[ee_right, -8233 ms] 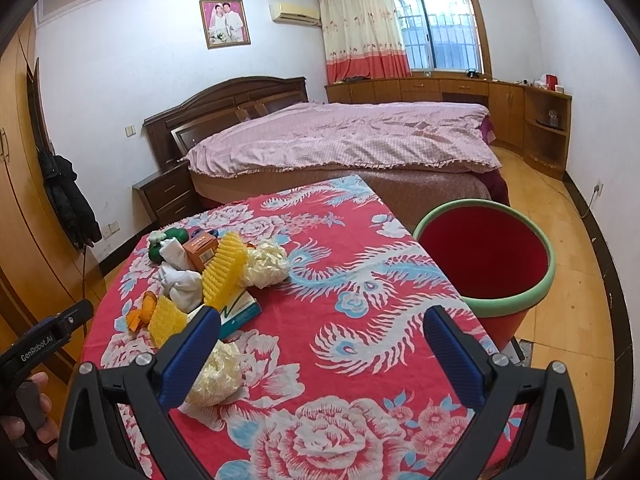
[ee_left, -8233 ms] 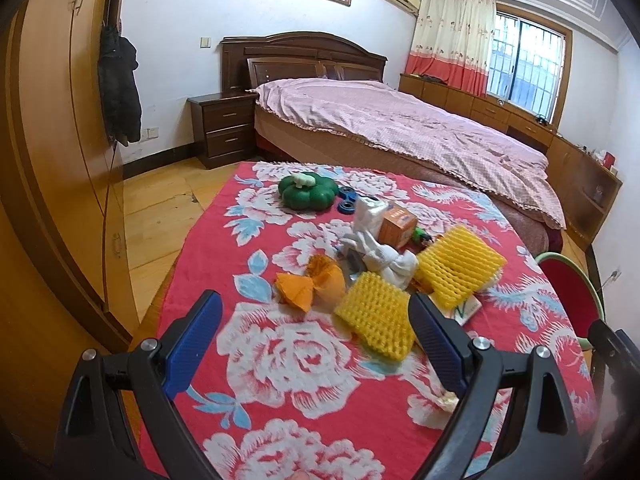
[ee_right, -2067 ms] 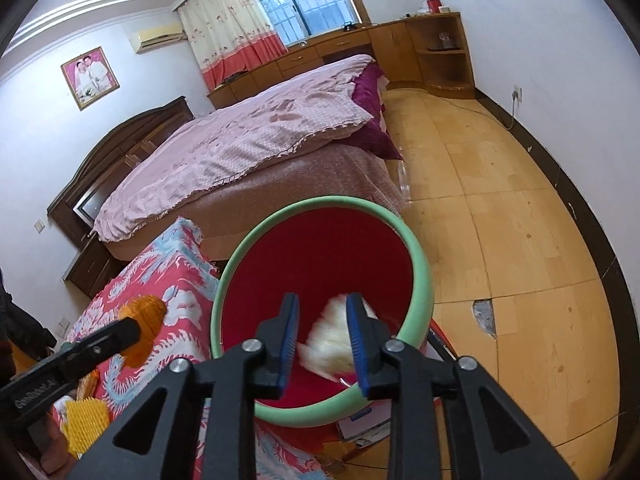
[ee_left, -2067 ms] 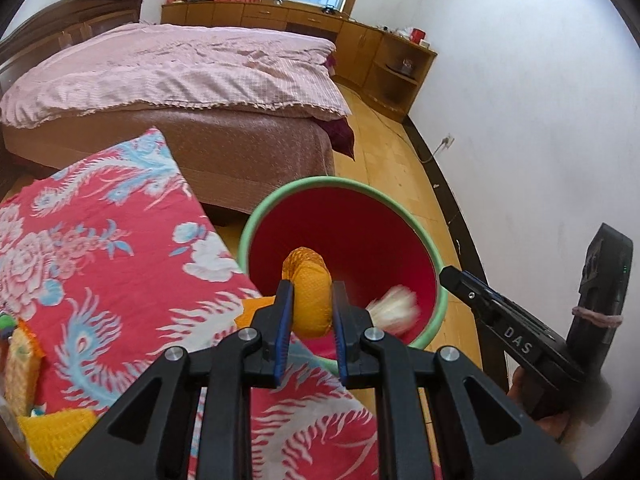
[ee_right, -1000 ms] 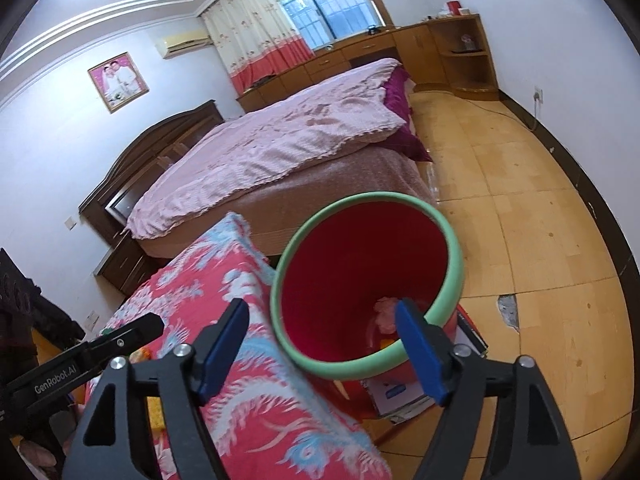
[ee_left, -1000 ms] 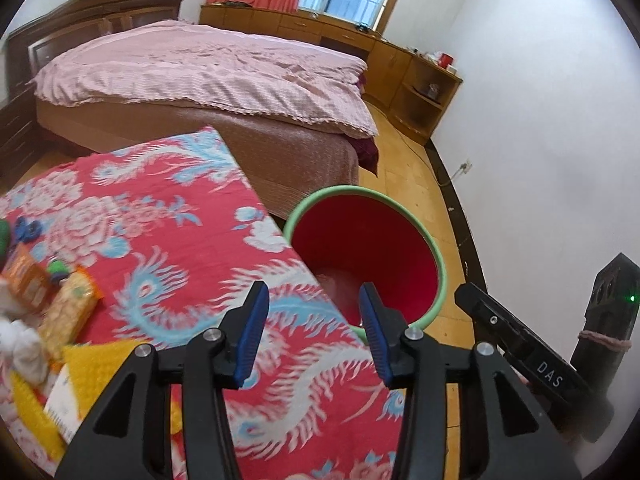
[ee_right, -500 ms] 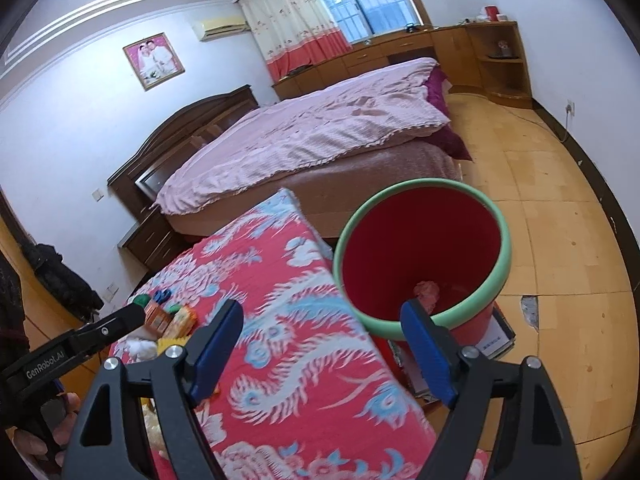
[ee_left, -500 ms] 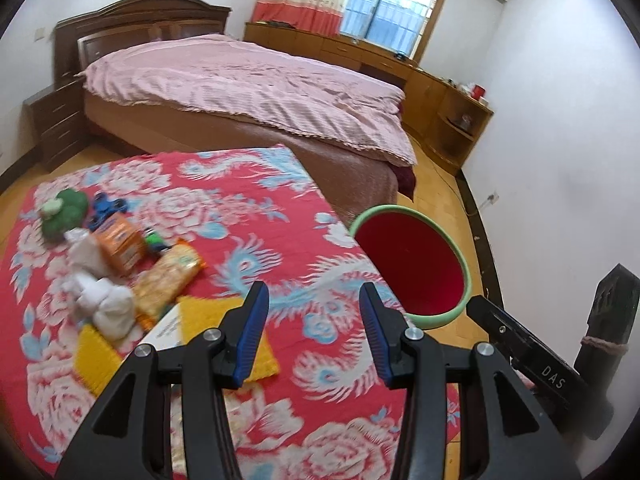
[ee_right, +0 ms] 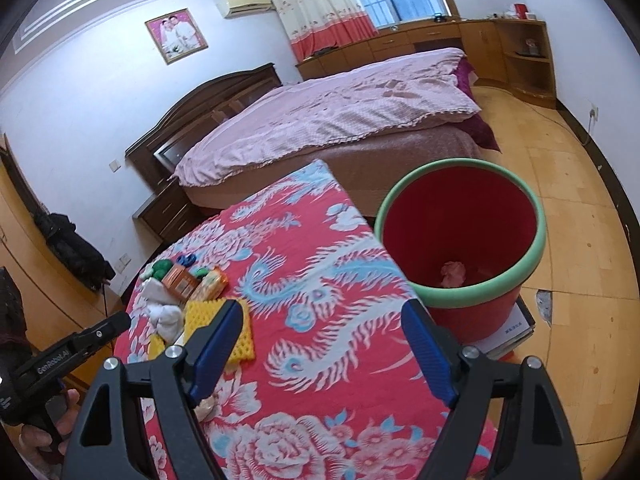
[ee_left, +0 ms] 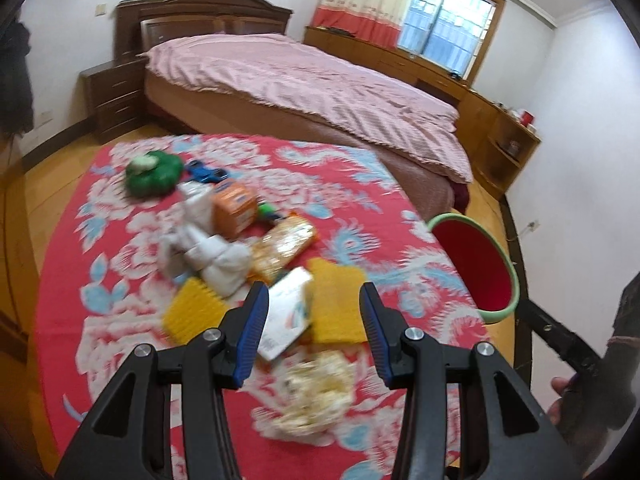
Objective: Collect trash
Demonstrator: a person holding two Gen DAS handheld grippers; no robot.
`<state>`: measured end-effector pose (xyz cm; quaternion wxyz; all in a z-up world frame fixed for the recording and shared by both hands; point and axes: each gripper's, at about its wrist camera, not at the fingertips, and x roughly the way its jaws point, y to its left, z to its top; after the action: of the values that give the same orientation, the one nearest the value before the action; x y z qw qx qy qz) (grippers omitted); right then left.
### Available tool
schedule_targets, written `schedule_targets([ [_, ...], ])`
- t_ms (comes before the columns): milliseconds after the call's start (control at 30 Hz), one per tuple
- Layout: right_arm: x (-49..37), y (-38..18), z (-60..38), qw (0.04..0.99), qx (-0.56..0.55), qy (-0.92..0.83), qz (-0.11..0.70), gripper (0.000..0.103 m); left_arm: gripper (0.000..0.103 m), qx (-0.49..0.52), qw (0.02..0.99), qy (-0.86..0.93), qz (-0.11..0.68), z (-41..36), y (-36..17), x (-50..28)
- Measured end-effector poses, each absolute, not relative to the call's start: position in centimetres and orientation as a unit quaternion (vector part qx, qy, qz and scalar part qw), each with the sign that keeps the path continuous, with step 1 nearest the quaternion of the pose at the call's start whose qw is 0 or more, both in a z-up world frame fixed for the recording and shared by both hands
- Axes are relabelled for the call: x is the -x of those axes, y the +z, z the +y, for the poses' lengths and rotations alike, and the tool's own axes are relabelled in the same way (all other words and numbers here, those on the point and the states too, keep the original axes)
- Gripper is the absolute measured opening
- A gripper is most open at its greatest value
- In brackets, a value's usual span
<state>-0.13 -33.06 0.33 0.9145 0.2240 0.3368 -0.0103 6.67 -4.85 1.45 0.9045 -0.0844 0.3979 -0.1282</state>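
My left gripper (ee_left: 312,336) is open and empty above the near part of the table, with a crumpled pale paper wad (ee_left: 316,388) just below it and a white card (ee_left: 286,312) and yellow foam nets (ee_left: 338,304) ahead. White crumpled tissues (ee_left: 208,252), an orange box (ee_left: 234,210) and a snack packet (ee_left: 286,246) lie farther on. My right gripper (ee_right: 324,344) is open and empty over the table's right side. The red bin with a green rim (ee_right: 464,236) stands on the floor beside the table, with trash at its bottom; it also shows in the left wrist view (ee_left: 476,268).
The table wears a red floral cloth (ee_left: 120,240). A green pumpkin-shaped toy (ee_left: 152,174) and a blue object (ee_left: 206,172) lie at its far side. A bed (ee_left: 304,80) stands behind, a nightstand (ee_left: 112,100) to its left, and wooden cabinets (ee_right: 500,52) along the far wall.
Both grippers dropped their trash into the bin and opened. The left gripper has swung back from the bin over the pile on the table. The right has drawn back from the bin.
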Motion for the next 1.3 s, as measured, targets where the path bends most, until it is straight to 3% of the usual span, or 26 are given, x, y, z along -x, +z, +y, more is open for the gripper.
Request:
schedule_targets([
  [633, -1.5, -1.4, -29.7, 0.906, -0.198, 0.011, 0.374, 0.083, 0.057, 0.110, 0.875, -0.057, 0.469, 0.0, -6.1, -9.2],
  [700, -1.8, -1.7, -29.6, 0.904, -0.198, 0.011, 0.379, 0.083, 0.062, 0.121, 0.875, -0.055, 0.466, 0.4, -6.4, -9.4],
  [1300, -3.6, -2.9, -27.7, 0.896, -0.183, 0.026, 0.404, 0.083, 0.062, 0.134, 0.873, -0.022, 0.469, 1.7, -7.5, -10.7],
])
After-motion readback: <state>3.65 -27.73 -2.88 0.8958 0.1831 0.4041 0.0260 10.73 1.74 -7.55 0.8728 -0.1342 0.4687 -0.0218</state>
